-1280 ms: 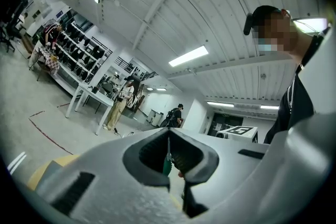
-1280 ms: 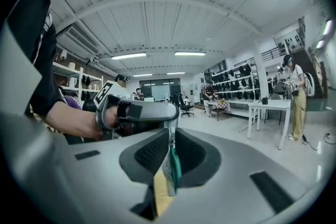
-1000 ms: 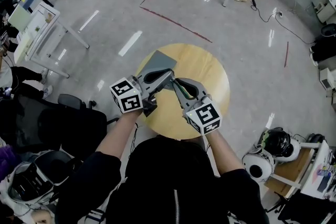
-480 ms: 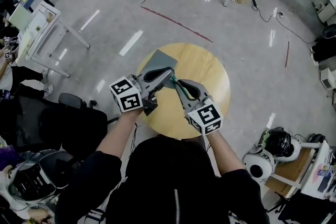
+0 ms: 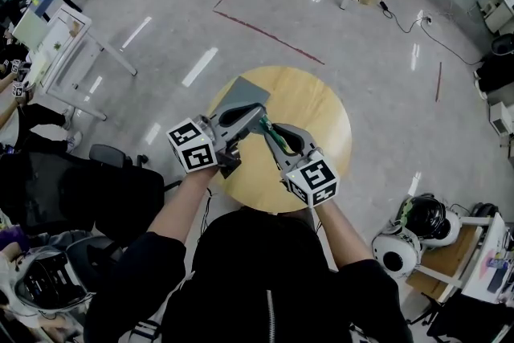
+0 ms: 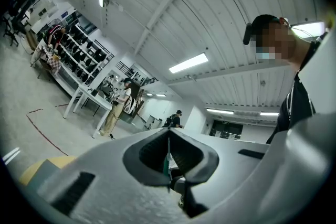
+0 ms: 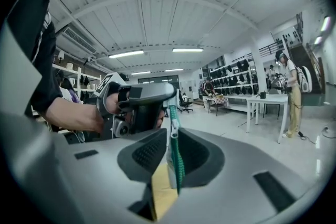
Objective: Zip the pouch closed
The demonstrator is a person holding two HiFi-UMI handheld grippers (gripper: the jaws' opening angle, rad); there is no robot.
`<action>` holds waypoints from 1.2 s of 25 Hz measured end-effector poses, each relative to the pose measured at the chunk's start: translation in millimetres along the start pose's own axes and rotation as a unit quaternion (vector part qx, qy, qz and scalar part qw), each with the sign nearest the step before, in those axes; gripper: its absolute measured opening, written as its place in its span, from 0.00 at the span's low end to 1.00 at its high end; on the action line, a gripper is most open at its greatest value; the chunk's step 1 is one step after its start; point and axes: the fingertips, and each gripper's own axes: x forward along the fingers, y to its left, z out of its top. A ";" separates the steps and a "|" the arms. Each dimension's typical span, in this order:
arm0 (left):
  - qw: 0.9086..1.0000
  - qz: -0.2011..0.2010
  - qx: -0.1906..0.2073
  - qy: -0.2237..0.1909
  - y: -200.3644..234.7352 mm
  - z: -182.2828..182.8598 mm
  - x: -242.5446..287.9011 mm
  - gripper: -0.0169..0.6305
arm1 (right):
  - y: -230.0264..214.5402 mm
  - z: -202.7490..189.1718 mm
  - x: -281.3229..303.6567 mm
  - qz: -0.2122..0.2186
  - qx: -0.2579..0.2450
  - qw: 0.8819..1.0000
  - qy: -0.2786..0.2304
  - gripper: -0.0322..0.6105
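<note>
The pouch (image 5: 274, 138) is held over the middle of the round wooden counter (image 5: 317, 104) and shows only as a thin green strip between two grey plastic grippers. The left gripper (image 6: 167, 160) has its ribbed fingers pinched shut on a sliver of green edge, with the rest cut off from its view. The right gripper (image 7: 174, 162) is clamped on the toothed green zipper tape, the silver slider (image 7: 171, 131) just beyond its fingers. The head view is too small to show that detail.

Both forearms reached forward; the left gripper (image 5: 255, 115) and right gripper (image 5: 269, 131) met tip to tip, jaws clamped on the pouch (image 7: 177, 165).
</note>
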 end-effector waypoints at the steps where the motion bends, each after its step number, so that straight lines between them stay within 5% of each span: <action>1: 1.000 0.000 -0.001 0.000 0.3 0.2 -0.4 0.03 | -0.2 -0.9 0.7 -0.002 -0.001 1.000 0.001 0.13; 14: 1.000 0.015 0.004 -0.013 6.0 2.2 -7.5 0.03 | 1.9 1.6 -1.4 -0.011 -0.029 1.000 -0.002 0.06; 30: 0.999 0.022 0.023 -0.013 7.9 4.8 -7.7 0.03 | -0.3 -8.8 -5.3 0.001 0.024 1.000 0.005 0.06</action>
